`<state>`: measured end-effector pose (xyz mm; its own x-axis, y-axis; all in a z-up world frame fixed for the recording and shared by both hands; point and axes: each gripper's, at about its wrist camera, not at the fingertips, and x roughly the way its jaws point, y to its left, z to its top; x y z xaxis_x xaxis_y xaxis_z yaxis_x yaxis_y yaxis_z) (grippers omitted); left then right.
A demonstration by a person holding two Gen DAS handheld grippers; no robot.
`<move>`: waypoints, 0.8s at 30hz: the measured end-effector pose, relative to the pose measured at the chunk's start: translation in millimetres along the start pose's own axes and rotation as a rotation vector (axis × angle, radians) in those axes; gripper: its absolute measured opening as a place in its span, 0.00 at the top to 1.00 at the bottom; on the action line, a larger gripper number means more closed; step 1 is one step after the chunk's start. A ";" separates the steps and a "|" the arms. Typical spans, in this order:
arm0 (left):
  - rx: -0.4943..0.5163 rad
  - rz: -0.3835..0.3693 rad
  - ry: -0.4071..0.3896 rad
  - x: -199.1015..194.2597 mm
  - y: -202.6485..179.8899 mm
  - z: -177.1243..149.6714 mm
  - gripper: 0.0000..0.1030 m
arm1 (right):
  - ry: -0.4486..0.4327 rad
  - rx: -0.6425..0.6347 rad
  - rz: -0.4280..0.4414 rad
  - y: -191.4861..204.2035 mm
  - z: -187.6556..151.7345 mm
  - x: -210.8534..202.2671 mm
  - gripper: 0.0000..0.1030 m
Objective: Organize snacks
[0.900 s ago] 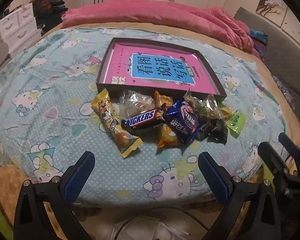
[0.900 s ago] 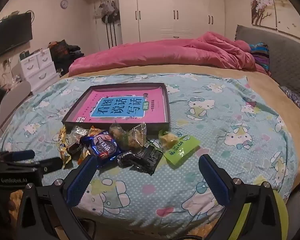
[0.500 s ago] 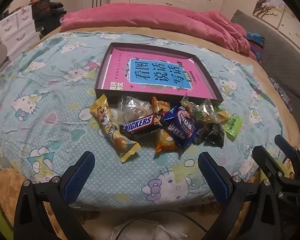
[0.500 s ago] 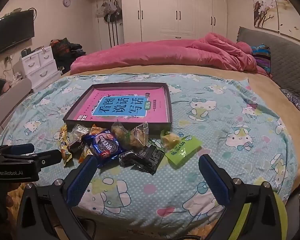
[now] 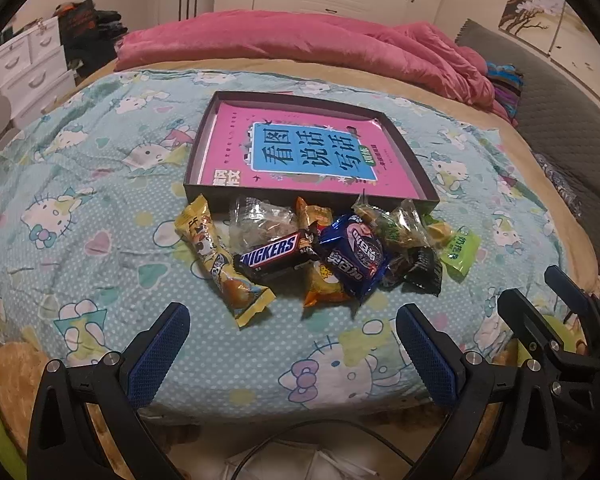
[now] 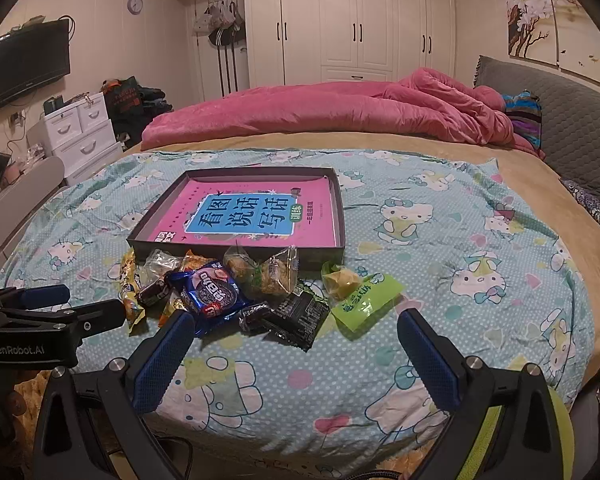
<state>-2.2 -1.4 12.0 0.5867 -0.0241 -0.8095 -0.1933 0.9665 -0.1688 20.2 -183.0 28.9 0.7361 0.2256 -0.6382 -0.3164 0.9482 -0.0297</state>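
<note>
Across the bed lies a blue cartoon sheet, and on it we see a dark tray with a pink book inside. Just in front of the tray the snacks lie in a loose pile. Nearer than the pile, we hold our left gripper and right gripper spread wide, nothing between the jaws.

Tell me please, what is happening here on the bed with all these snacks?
A person holds a gripper in each hand over a pile of wrapped snacks on the bed sheet. Both the left gripper and the right gripper are open and hold nothing. The Snickers bar, the blue Oreo pack and the green packet all lie in front of the dark tray, which holds only a pink book. No snack has been sorted yet.
</note>
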 end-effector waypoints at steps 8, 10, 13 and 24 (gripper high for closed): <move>0.003 -0.005 -0.005 -1.5 -1.5 0.2 0.00 | -0.001 0.000 -0.001 0.5 0.4 0.3 0.00; 0.003 -0.003 -0.006 -1.9 -1.8 0.2 0.00 | -0.001 0.001 -0.001 0.5 0.1 0.4 0.00; 0.004 -0.008 -0.005 -1.8 -2.0 0.5 0.00 | -0.002 0.000 -0.001 0.6 0.0 0.4 0.00; 0.008 -0.012 -0.001 -0.5 -3.7 0.3 0.00 | 0.000 -0.020 0.002 3.8 2.5 -0.3 0.00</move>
<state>-1.5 -4.9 13.2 0.5897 -0.0352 -0.8068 -0.1803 0.9681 -0.1740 20.3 -178.9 30.9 0.7356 0.2272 -0.6382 -0.3293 0.9432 -0.0438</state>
